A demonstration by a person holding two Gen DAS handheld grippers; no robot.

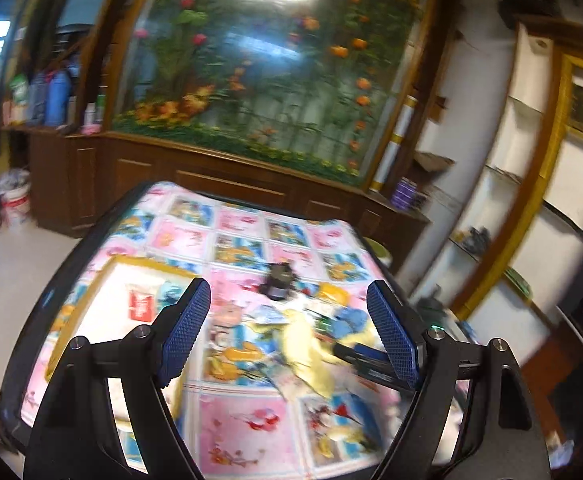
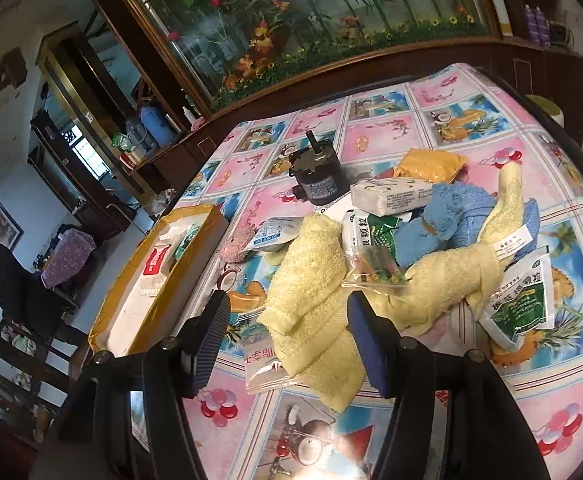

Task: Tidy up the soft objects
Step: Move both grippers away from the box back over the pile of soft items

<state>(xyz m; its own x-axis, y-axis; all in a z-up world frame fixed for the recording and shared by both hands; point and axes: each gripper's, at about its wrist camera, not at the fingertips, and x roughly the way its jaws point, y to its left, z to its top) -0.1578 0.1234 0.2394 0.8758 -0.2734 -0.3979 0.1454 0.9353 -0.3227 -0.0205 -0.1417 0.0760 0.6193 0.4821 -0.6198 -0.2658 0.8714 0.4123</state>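
Note:
A pile of soft things lies on the patterned tablecloth (image 2: 471, 120): a folded yellow towel (image 2: 311, 280), a second yellow towel (image 2: 463, 268) with a label, and a blue towel (image 2: 455, 212). My right gripper (image 2: 291, 344) is open and hovers low over the folded yellow towel, a finger on each side and not pressing it. My left gripper (image 1: 291, 332) is open wide and holds nothing. It hangs above the table in a blurred view, facing the yellow towel (image 1: 307, 352) and the blue towel (image 1: 351, 320).
Sachets (image 2: 523, 304), a white tissue pack (image 2: 395, 196), an orange packet (image 2: 427, 166), a clear bag (image 2: 263, 364) and a black motor (image 2: 315, 184) lie around the towels. A yellow-edged box (image 2: 195, 264) with packets stands at the table's left. A person (image 2: 11, 280) sits far left.

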